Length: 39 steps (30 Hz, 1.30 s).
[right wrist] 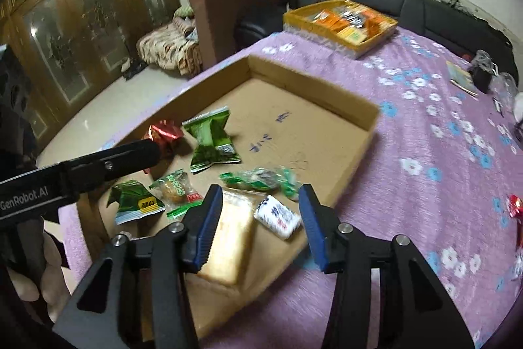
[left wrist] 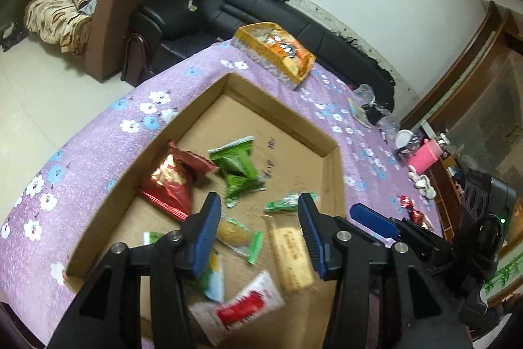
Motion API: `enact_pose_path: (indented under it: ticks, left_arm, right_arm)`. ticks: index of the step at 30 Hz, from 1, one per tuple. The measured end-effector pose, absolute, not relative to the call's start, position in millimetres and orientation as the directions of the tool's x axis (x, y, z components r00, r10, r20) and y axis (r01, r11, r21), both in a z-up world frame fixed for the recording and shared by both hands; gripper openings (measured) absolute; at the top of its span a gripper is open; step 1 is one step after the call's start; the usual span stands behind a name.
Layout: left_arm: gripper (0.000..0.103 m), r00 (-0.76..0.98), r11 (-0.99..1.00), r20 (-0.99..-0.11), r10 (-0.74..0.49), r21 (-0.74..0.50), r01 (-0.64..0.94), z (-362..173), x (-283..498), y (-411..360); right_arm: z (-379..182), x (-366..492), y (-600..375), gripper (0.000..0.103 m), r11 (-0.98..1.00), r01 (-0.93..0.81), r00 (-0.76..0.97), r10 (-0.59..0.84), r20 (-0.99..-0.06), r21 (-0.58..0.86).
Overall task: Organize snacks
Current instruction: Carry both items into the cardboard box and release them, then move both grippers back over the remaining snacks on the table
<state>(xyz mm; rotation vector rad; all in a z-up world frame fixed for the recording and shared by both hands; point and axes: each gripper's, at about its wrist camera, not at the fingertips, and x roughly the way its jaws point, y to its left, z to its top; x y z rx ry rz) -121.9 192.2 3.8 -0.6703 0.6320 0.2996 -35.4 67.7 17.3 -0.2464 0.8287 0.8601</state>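
Inside the shallow cardboard box (right wrist: 343, 100) lie the snacks, loose on its bottom: a red foil bag (left wrist: 171, 182), a green packet (right wrist: 210, 141) beside it, a small round cake in a clear wrapper (left wrist: 233, 233), a pale biscuit bar (right wrist: 228, 237), a white candy with dark print (right wrist: 278, 216) and a white and red packet (left wrist: 243, 305) near the closest wall. The box rests on a table with a purple flowered cloth (right wrist: 425, 126).

The left gripper (left wrist: 258, 215) hangs over the box, its jaws apart and nothing between them; the cake and the bar lie under the gap. The right gripper (right wrist: 260, 205) stands over the near corner of the box, also released and empty, with the white candy below the gap.

Further on the cloth, well apart from the box, stands a yellow tray (right wrist: 307, 20) with orange packs. Two red wrapped sweets (left wrist: 413, 210) lie outside the box on the cloth. Behind the table are a black sofa (left wrist: 261, 5) and a brown armchair (right wrist: 228, 2).
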Motion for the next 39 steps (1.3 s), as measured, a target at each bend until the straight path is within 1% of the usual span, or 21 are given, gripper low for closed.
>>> enact_pose_path:
  ticks: [1, 2, 5, 8, 12, 15, 19, 24, 27, 30, 32, 35, 39]
  left_arm:
    - [0.05, 0.78, 0.756, -0.624, 0.052, -0.486, -0.439, 7.1, -122.9, 187.8]
    - [0.053, 0.784, 0.76, -0.619, 0.045, -0.488, -0.429, 9.9, -121.6, 185.1]
    - [0.065, 0.795, 0.784, -0.606, 0.016, -0.486, -0.386, 21.3, -118.0, 166.9]
    - [0.066, 0.801, 0.821, -0.599, -0.023, -0.469, -0.326, 31.9, -110.3, 141.4]
    - [0.07, 0.8, 0.866, -0.594, -0.078, -0.439, -0.241, 37.1, -100.4, 105.4]
    - [0.07, 0.781, 0.888, -0.613, -0.117, -0.416, -0.194, 33.6, -89.5, 83.4]
    - [0.07, 0.75, 0.9, -0.643, -0.159, -0.406, -0.157, 23.9, -74.1, 61.3]
    - [0.07, 0.72, 0.915, -0.673, -0.173, -0.38, -0.135, 20.7, -62.1, 38.9]
    - [0.07, 0.706, 0.923, -0.686, -0.175, -0.365, -0.126, 20.8, -54.2, 27.7]
    - [0.07, 0.691, 0.934, -0.702, -0.171, -0.339, -0.113, 20.3, -41.4, 14.9]
    - [0.07, 0.68, 0.939, -0.711, -0.177, -0.33, -0.101, 18.8, -32.2, 4.6]
    - [0.069, 0.667, 0.944, -0.721, -0.189, -0.32, -0.079, 16.8, -13.7, -14.0]
    - [0.068, 0.66, 0.953, -0.722, -0.208, -0.303, -0.03, 15.7, 14.2, -38.0]
  right_arm:
    - [19.4, -34.9, 57.6, 0.051, 0.659, -0.74, 0.38, 0.573, -0.726, 0.133]
    - [21.0, -34.4, 41.7, 0.052, 0.677, -0.722, 0.395, 0.571, -0.72, 0.141]
    - [23.5, -30.2, -0.6, 0.052, 0.726, -0.67, 0.436, 0.554, -0.709, 0.156]
    - [22.9, -16.2, -58.5, 0.052, 0.798, -0.581, 0.496, 0.503, -0.708, 0.16]
    - [19.4, 16.5, -157.4, 0.052, 0.902, -0.381, 0.571, 0.404, -0.715, 0.205]
    - [15.9, 41.6, -225.9, 0.052, 0.946, -0.232, 0.613, 0.322, -0.721, 0.226]
    - [9.5, 67.0, -281.6, 0.051, 0.964, -0.124, 0.632, 0.26, -0.73, 0.236]
    - [-5.7, 94.5, -292.8, 0.051, 0.967, -0.153, 0.617, 0.256, -0.744, 0.206]
    - [-19.6, 107.5, -281.9, 0.051, 0.971, -0.199, 0.61, 0.229, -0.758, 0.133]
    - [-25.0, 110.4, -273.9, 0.051, 0.965, -0.248, 0.625, 0.227, -0.747, 0.086]
    - [-26.1, 111.7, -272.3, 0.051, 0.96, -0.268, 0.622, 0.236, -0.746, 0.081]
    - [-26.8, 107.7, -272.7, 0.046, 0.957, -0.274, 0.621, 0.249, -0.743, 0.091]
    - [-26.4, 103.1, -275.7, 0.044, 0.955, -0.27, 0.61, 0.266, -0.747, 0.119]
